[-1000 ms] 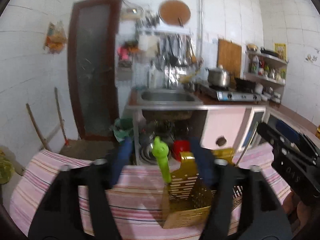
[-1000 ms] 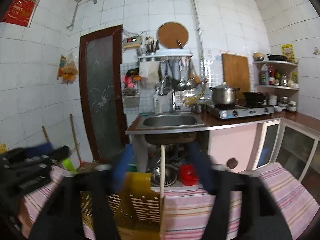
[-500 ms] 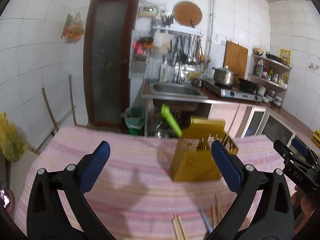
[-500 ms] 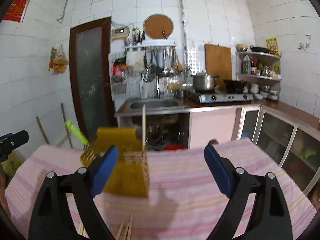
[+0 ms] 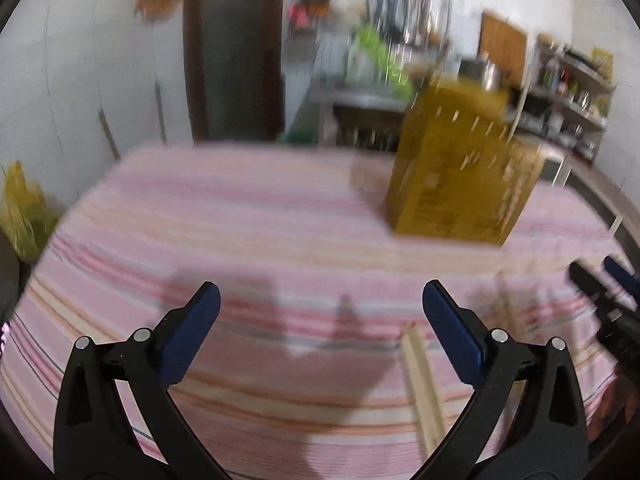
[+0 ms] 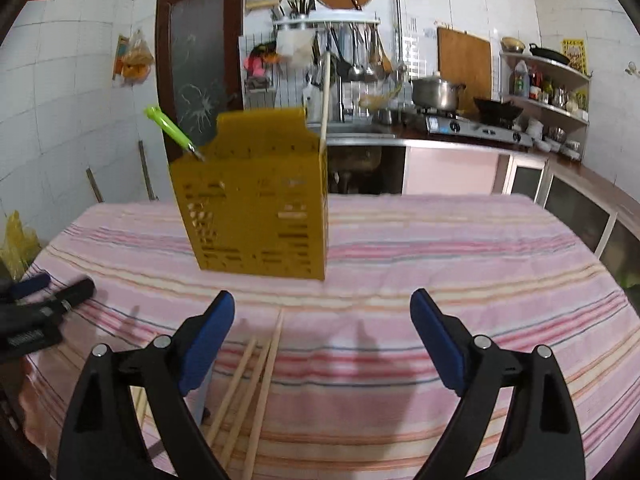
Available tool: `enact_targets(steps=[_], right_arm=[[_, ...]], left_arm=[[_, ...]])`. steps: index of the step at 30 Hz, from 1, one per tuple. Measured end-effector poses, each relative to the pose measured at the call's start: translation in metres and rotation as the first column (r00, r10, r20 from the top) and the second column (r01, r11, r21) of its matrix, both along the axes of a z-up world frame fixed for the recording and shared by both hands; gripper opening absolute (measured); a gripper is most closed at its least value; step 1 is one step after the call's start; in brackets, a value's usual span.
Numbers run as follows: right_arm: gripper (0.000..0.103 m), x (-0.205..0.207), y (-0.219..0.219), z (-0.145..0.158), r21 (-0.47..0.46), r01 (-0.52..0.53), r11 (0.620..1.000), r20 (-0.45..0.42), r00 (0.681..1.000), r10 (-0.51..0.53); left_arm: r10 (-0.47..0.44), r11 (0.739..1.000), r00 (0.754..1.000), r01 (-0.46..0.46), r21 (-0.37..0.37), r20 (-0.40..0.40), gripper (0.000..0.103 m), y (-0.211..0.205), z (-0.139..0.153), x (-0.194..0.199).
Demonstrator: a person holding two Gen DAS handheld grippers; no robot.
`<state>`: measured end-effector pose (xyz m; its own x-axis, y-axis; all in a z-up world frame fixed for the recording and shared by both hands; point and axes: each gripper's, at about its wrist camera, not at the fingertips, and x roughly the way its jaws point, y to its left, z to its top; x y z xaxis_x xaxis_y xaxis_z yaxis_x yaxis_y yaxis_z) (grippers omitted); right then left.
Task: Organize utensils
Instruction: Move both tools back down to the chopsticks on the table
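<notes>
A yellow perforated utensil holder (image 6: pixel 256 208) stands upright on the pink striped tablecloth (image 6: pixel 440 248). A green-handled utensil (image 6: pixel 166 124) and one upright chopstick (image 6: pixel 324 96) stick out of it. Several loose wooden chopsticks (image 6: pixel 256 380) lie on the cloth near its front, just inside the left finger of my right gripper (image 6: pixel 322 299). That gripper is open and holds nothing. In the blurred left wrist view, my left gripper (image 5: pixel 319 292) is wide open and holds nothing. The holder (image 5: pixel 460 176) is far right, and the chopsticks (image 5: pixel 424 376) lie by its right finger.
Each gripper shows at the edge of the other's view: the left gripper (image 6: pixel 44 304), the right gripper (image 5: pixel 604 292). Behind the table are a sink counter (image 6: pixel 360 132), a stove with a pot (image 6: pixel 436 94), wall shelves (image 6: pixel 548 80) and a door (image 6: pixel 200 72). A yellow bag (image 6: pixel 16 244) sits at the left.
Both grippers have drawn back from the yellow holder and sunk toward the cloth, tilting downward. Their jaws have spread wider. The loose chopsticks have come into view.
</notes>
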<state>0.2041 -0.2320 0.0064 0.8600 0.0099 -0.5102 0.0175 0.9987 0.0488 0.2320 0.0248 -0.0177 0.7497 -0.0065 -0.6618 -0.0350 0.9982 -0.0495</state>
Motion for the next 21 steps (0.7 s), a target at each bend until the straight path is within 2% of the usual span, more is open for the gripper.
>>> enact_targets(steps=[4, 8, 11, 18, 21], right_arm=[[0.088, 0.005, -0.001, -0.012, 0.033, 0.001, 0.999, -0.058, 0.998, 0.001], [0.088, 0.011, 0.006, -0.028, -0.005, 0.005, 1.000, -0.127, 0.992, -0.005], [0.088, 0.016, 0.010, -0.037, -0.033, 0.007, 0.999, -0.178, 0.984, -0.013], [0.088, 0.021, 0.016, -0.045, -0.056, 0.002, 0.998, -0.233, 0.972, -0.015], [0.088, 0.024, 0.015, -0.049, -0.053, 0.012, 0.998, -0.258, 0.966, -0.025]], left_arm=[[0.029, 1.000, 0.998, -0.029, 0.007, -0.054, 0.098, 0.007, -0.014, 0.009], [0.004, 1.000, 0.991, -0.007, -0.020, -0.136, 0.098, 0.005, -0.028, 0.019], [-0.006, 1.000, 0.985, 0.009, 0.016, -0.173, 0.098, -0.003, -0.039, 0.019], [-0.051, 0.995, 0.984, 0.065, 0.078, -0.170, 0.098, -0.021, -0.042, 0.010], [-0.047, 0.995, 0.985, 0.061, 0.077, -0.169, 0.098, -0.019, -0.043, 0.010]])
